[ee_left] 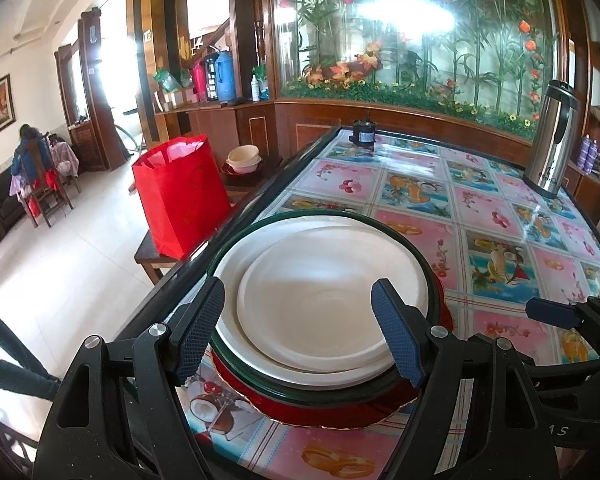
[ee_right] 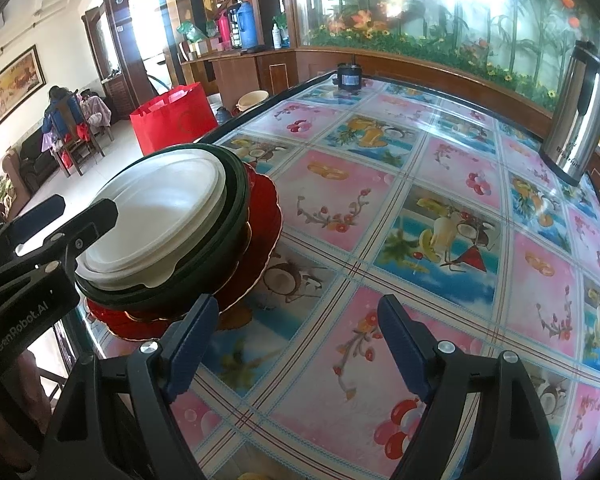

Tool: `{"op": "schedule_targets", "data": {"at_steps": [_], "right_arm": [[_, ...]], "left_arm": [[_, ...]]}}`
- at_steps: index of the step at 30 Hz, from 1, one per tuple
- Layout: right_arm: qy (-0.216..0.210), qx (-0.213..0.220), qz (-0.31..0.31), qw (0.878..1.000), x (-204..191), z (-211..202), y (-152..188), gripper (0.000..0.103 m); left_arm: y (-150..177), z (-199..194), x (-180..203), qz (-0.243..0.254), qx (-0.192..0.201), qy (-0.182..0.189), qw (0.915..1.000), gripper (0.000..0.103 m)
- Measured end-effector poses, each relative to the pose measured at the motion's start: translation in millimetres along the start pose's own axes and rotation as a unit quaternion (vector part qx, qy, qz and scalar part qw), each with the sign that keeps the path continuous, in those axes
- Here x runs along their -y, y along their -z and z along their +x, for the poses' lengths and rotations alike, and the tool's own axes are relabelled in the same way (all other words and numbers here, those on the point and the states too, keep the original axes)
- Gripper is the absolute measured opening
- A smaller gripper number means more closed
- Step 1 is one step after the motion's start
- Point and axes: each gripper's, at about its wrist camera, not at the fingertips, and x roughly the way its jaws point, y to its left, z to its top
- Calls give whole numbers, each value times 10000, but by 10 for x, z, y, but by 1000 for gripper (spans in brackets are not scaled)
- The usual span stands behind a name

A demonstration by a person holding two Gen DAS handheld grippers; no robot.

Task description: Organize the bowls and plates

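Observation:
One stack of dishes stands near the table's left edge: red scalloped plates [ee_left: 340, 414] at the bottom, a dark green bowl [ee_left: 332, 392] on them, and white plates with a white bowl [ee_left: 312, 308] nested inside. My left gripper [ee_left: 298, 286] hovers open over the near side of the stack, its pads apart from the dishes. The right wrist view shows the same stack [ee_right: 160, 208] at the left, with the left gripper's fingers [ee_right: 100, 210] at its near rim. My right gripper [ee_right: 298, 300] is open over bare tablecloth to the right of the stack, holding nothing.
A steel thermos jug [ee_left: 552, 140] stands at the table's far right and a small black object [ee_left: 364, 132] at the far edge. Beside the table's left edge, a red bag [ee_left: 182, 192] and cream bowls [ee_left: 242, 158] rest on a low bench. A person [ee_left: 30, 152] sits far off.

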Motion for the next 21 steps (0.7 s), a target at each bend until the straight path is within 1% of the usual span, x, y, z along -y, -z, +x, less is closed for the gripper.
{"op": "schedule_targets", "data": {"at_steps": [7, 13, 15, 17, 21], "right_arm": [[-16, 21, 31, 10000, 20, -7, 13, 82], [7, 45, 131, 9999, 123, -43, 19, 82], [28, 71, 195, 9998, 191, -65, 19, 82], [69, 98, 262, 9996, 265, -91, 20, 82], [170, 163, 401, 9989, 441, -173, 35, 82]], "left_arm": [[-5, -21, 13, 39, 49, -46, 10000, 77], [-23, -78, 86, 99, 44, 77, 9999, 77], [-49, -133, 135, 150, 81, 221, 9996, 77], [-81, -195, 214, 263, 174, 262, 9992, 77], [-141, -229, 400, 401, 231, 420, 9980, 77]]}}
